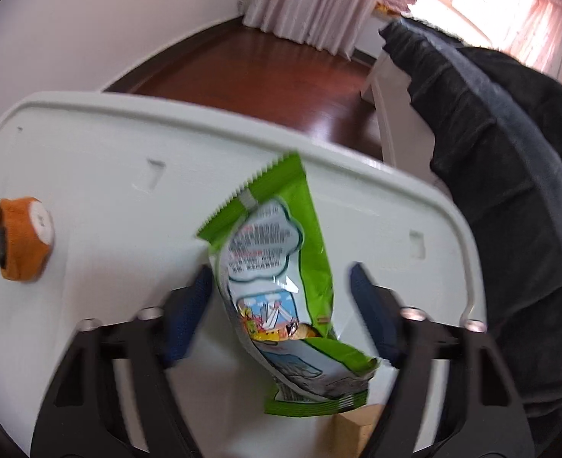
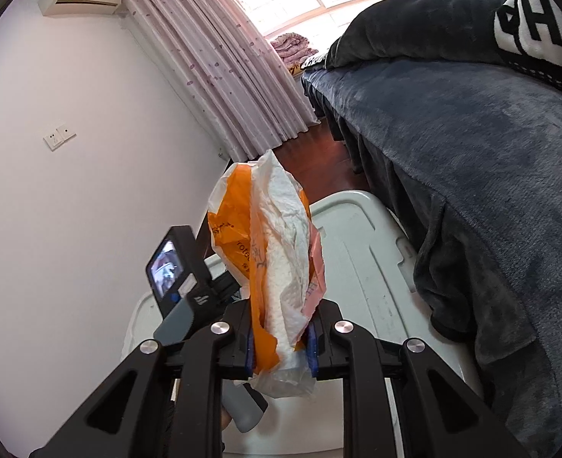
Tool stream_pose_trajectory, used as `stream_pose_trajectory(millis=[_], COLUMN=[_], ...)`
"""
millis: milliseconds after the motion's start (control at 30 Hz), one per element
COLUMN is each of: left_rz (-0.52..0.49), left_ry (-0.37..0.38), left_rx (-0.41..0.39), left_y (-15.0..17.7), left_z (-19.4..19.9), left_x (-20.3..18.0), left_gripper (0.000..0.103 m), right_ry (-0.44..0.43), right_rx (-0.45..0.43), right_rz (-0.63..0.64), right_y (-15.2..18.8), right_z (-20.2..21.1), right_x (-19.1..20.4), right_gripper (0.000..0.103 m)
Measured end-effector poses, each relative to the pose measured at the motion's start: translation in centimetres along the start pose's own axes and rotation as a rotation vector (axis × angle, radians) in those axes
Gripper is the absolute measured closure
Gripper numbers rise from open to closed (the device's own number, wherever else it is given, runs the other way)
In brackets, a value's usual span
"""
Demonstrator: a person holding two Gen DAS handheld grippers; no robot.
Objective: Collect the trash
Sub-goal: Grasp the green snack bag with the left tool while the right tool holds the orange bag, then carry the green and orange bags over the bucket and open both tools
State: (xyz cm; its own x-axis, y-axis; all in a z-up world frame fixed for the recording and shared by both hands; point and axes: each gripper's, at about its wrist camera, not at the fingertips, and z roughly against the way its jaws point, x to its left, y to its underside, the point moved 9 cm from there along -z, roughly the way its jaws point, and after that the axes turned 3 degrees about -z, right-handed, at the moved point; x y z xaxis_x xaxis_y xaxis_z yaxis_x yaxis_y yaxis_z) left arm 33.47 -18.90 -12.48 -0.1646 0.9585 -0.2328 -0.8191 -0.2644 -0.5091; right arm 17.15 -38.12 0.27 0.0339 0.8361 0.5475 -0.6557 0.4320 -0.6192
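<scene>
A green and white snack wrapper (image 1: pixel 277 267) lies crumpled on the white plastic lid (image 1: pixel 90 160). My left gripper (image 1: pixel 281 278) points down over it with a blue-padded finger on each side. The left pad is close to the wrapper's edge and the right pad stands clear of it, so the jaws are open. In the right wrist view my right gripper (image 2: pixel 281 332) is shut on an orange and white plastic bag (image 2: pixel 269 244) stuffed with crumpled white paper. The bag stands up above the jaws, over the white lid (image 2: pixel 361 252).
An orange round object with a white end (image 1: pixel 23 238) lies at the lid's left side. A small wooden block (image 1: pixel 357 431) shows below the wrapper. A bed with a dark grey blanket (image 2: pixel 472 175) borders the lid on the right. The camera body of the other gripper (image 2: pixel 178 278) sits left of the bag.
</scene>
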Motion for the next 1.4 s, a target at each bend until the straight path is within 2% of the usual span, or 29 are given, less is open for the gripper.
stream_pose_trajectory(millis=[133, 233, 333, 367, 567, 700, 867, 1000, 1133, 1400], left_rz=[-0.089, -0.120, -0.166, -0.183, -0.331, -0.350, -0.327, -0.315, -0.325, -0.373], left_ry=[-0.027, -0.031, -0.025, -0.027, -0.045, -0.043, -0.048, -0.050, -0.028, 0.052], left_rx=[-0.021, -0.030, -0.038, -0.046, -0.153, -0.194, -0.210, -0.215, -0.209, -0.164], left_y=[0.5, 0.7, 1.0, 1.0, 1.1, 1.4, 2.1, 3.4, 5.7, 13.5], left_z=[0.1, 0.4, 1.1, 1.5, 6.8, 10.4, 14.2, 17.3, 20.3, 25.9], left_x=[-0.1, 0.2, 0.4, 0.4, 0.8, 2.1, 4.4, 6.5, 8.3, 12.4], left_gripper=[0.052, 0.057, 0.066, 0.066, 0.067, 0.067, 0.067, 0.067, 0.067, 0.067], right_ry=[0.000, 0.006, 0.014, 0.021, 0.025, 0.032, 0.050, 0.042, 0.017, -0.082], right_rx=[0.012, 0.020, 0.030, 0.033, 0.048, 0.058, 0.085, 0.114, 0.099, 0.160], right_rz=[-0.002, -0.001, -0.006, -0.006, 0.006, 0.032, 0.063, 0.090, 0.174, 0.248], right_y=[-0.1, -0.2, -0.3, -0.4, -0.1, 0.5, 1.6, 3.0, 4.9, 12.3], right_z=[-0.6, -1.2, -1.8, -2.0, -3.2, -4.2, -5.8, -6.8, -6.2, -0.2], right_x=[-0.1, -0.3, -0.4, -0.4, 0.8, 2.0, 3.1, 4.2, 6.3, 9.2], right_gripper=[0.084, 0.084, 0.084, 0.084, 0.084, 0.084, 0.084, 0.084, 0.084, 0.084])
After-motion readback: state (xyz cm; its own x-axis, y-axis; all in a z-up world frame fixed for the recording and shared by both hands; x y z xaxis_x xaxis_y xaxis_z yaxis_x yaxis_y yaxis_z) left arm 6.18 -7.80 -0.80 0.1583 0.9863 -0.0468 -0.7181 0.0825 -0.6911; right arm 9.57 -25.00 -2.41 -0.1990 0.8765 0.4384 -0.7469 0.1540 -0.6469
